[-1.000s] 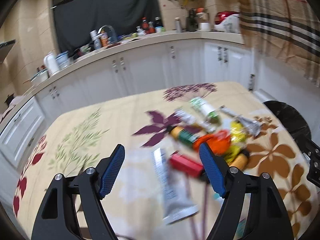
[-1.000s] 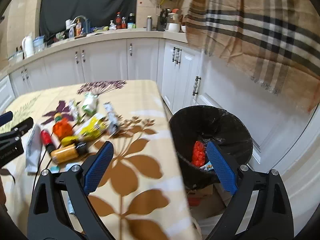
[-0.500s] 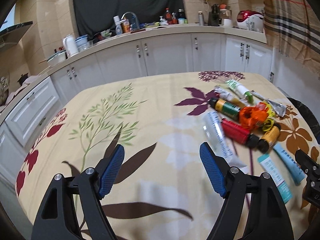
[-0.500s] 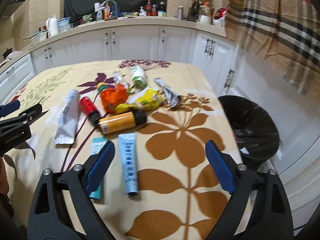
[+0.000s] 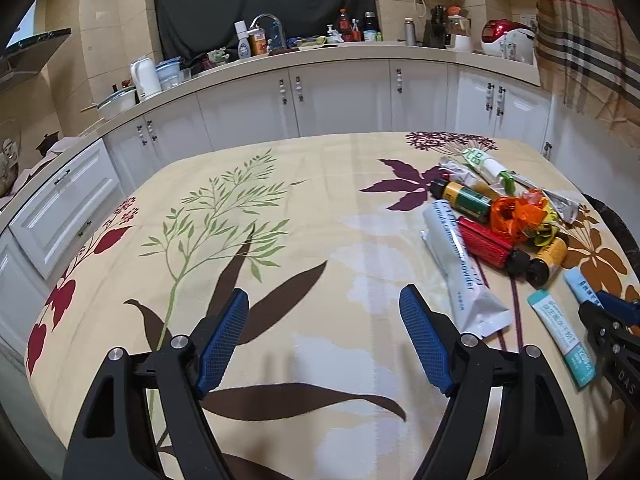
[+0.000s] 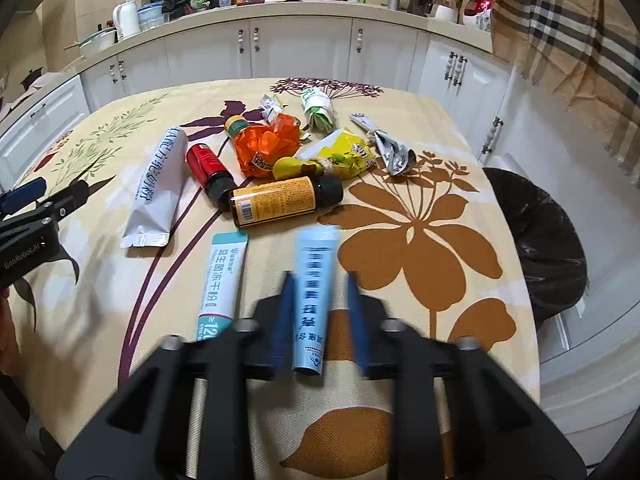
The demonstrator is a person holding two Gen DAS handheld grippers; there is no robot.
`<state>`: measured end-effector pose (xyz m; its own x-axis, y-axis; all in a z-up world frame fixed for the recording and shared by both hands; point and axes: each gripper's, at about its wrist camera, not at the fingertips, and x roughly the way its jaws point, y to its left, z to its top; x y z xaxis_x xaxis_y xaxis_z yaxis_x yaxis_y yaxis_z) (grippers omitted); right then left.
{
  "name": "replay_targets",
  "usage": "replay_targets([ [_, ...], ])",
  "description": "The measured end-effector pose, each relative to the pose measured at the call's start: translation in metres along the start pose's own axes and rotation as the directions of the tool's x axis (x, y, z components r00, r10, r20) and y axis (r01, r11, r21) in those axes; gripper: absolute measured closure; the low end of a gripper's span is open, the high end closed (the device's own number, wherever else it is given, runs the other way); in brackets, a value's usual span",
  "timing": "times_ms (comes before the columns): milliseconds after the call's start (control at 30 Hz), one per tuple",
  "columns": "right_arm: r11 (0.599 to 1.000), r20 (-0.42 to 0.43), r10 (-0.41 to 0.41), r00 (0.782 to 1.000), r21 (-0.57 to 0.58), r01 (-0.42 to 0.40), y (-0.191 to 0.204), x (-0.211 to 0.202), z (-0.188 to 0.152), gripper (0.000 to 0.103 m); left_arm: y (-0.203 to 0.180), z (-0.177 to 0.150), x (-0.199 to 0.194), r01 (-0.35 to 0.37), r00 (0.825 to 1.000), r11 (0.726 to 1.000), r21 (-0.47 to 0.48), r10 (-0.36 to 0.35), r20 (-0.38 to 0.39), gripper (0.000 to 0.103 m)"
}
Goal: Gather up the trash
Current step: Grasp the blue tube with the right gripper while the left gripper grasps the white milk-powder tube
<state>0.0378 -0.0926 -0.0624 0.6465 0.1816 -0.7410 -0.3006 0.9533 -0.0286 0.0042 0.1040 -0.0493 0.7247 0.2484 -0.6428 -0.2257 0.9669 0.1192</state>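
Right wrist view: right gripper (image 6: 318,312) at lower centre of frame, its 2 blue fingers (image 6: 281,320) smeared by motion blur. They straddle the light blue tube (image 6: 313,300), which lies lengthwise between them on the bench (image 6: 400,220). Gaps show on both sides of the tube, so the jaws are apart and not clamped on it; whether either pad touches it cannot be told through the blur.

Teal-and-white tube (image 6: 222,280) lies just left of the blue tube, its lower end partly cut off by the gripper body. Above these, in mid frame, the trash pile: amber bottle (image 6: 280,200) on its side, red bottle (image 6: 208,168), white sachet (image 6: 158,188), orange wrapper (image 6: 266,146), yellow wrapper (image 6: 340,156). Several items overlap; the bottle beneath the orange wrapper shows only its cap end.

Black-lined bin (image 6: 540,236) stands off the bench at right of frame, its interior dark and contents not readable.

Left wrist view: left gripper (image 5: 324,340) at lower centre, jaws wide apart over bare cloth, holding nothing. The pile sits at the right of that frame; the right gripper is cut off at the right edge.
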Motion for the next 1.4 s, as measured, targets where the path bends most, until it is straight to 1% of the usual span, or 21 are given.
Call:
replay_targets([
  [233, 1.0, 0.026, -0.024, 0.999, 0.019, 0.024, -0.007, -0.007, -0.003, 0.086, -0.014, 0.0, -0.002, 0.037, 0.999, 0.999, 0.018, -0.037, -0.004, 0.028],
  [633, 0.992, 0.066, -0.087, 0.994, 0.093, 0.081, -0.046, -0.017, 0.002, 0.086, -0.049, 0.011, 0.006, 0.092, 0.996, 0.995, 0.047, -0.092, -0.016, 0.028],
  [867, 0.989, 0.073, -0.096, 0.993, 0.122, 0.086, -0.063, -0.014, 0.004, 0.086, -0.064, 0.018, 0.022, 0.131, 0.989, 0.99, 0.054, -0.127, -0.07, 0.028],
  [933, 0.988, 0.073, -0.093, 0.993, 0.128, 0.083, -0.066, -0.014, 0.004, 0.086, -0.069, 0.019, 0.028, 0.137, 0.987, 0.988, 0.067, -0.13, -0.091, 0.034],
  [1000, 0.988, 0.074, -0.089, 0.993, 0.132, 0.078, -0.068, -0.014, 0.005, 0.086, -0.073, 0.019, 0.033, 0.147, 0.983, 0.986, 0.078, -0.137, -0.12, 0.047],
  [1033, 0.988, 0.074, -0.086, 0.994, 0.135, 0.075, -0.069, -0.014, 0.005, 0.086, -0.074, 0.019, 0.035, 0.151, 0.981, 0.985, 0.082, -0.139, -0.132, 0.051],
  [1100, 0.988, 0.074, -0.079, 0.994, 0.137, 0.068, -0.07, -0.014, 0.005, 0.086, -0.076, 0.017, 0.04, 0.171, 0.975, 0.982, 0.084, -0.157, -0.157, 0.072],
  [1133, 0.988, 0.077, -0.076, 0.994, 0.138, 0.065, -0.07, -0.014, 0.006, 0.086, -0.076, 0.017, 0.041, 0.183, 0.972, 0.98, 0.082, -0.167, -0.167, 0.073],
  [1267, 0.988, 0.086, -0.072, 0.994, 0.143, 0.06, -0.072, -0.015, 0.007, 0.086, -0.075, 0.016, 0.037, 0.185, 0.973, 0.98, 0.078, -0.171, -0.158, 0.078],
  [1400, 0.987, 0.097, -0.073, 0.993, 0.147, 0.058, -0.074, -0.018, 0.009, 0.086, -0.072, 0.017, 0.026, 0.172, 0.981, 0.982, 0.083, -0.163, -0.108, 0.079],
])
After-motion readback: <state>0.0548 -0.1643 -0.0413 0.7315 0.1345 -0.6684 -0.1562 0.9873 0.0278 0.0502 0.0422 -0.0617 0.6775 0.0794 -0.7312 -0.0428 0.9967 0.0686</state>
